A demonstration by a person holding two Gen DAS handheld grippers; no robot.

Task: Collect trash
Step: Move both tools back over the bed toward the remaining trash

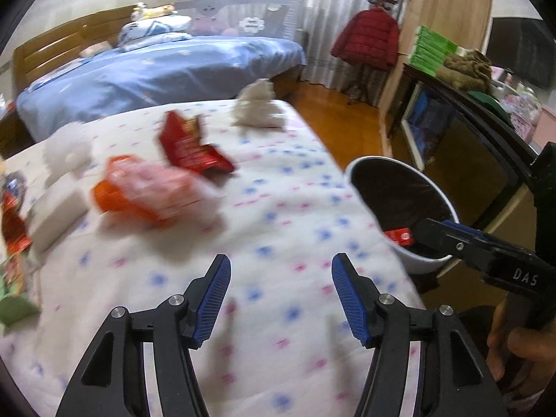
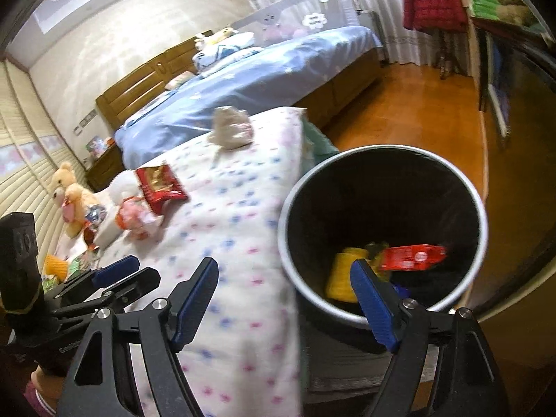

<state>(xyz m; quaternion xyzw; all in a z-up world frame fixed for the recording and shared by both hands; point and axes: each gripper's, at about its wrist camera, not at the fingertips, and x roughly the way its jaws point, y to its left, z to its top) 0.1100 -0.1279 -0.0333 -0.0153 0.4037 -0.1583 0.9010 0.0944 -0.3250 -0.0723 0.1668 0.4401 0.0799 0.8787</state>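
Note:
My left gripper [image 1: 281,295] is open over the flowered blanket [image 1: 278,229], with nothing between its blue pads. Ahead of it lie a red snack wrapper [image 1: 191,146], an orange and pink packet [image 1: 146,191] and a crumpled tissue [image 1: 257,104]. My right gripper [image 2: 288,278] is open too and empty, straddling the near rim of the white bin [image 2: 288,208] beside the bed. Inside the bin's black liner are a red wrapper [image 2: 413,257] and something yellow [image 2: 344,274]. The right gripper's finger [image 1: 451,239] reaches over the bin [image 1: 431,264] in the left wrist view.
More wrappers and a white box [image 1: 55,215] lie at the blanket's left end, near plush toys [image 2: 69,194]. A blue-covered bed [image 1: 156,69] stands behind. The wooden floor [image 2: 417,104] runs to the right, past a dark cabinet [image 1: 462,139] and a red jacket [image 1: 368,41].

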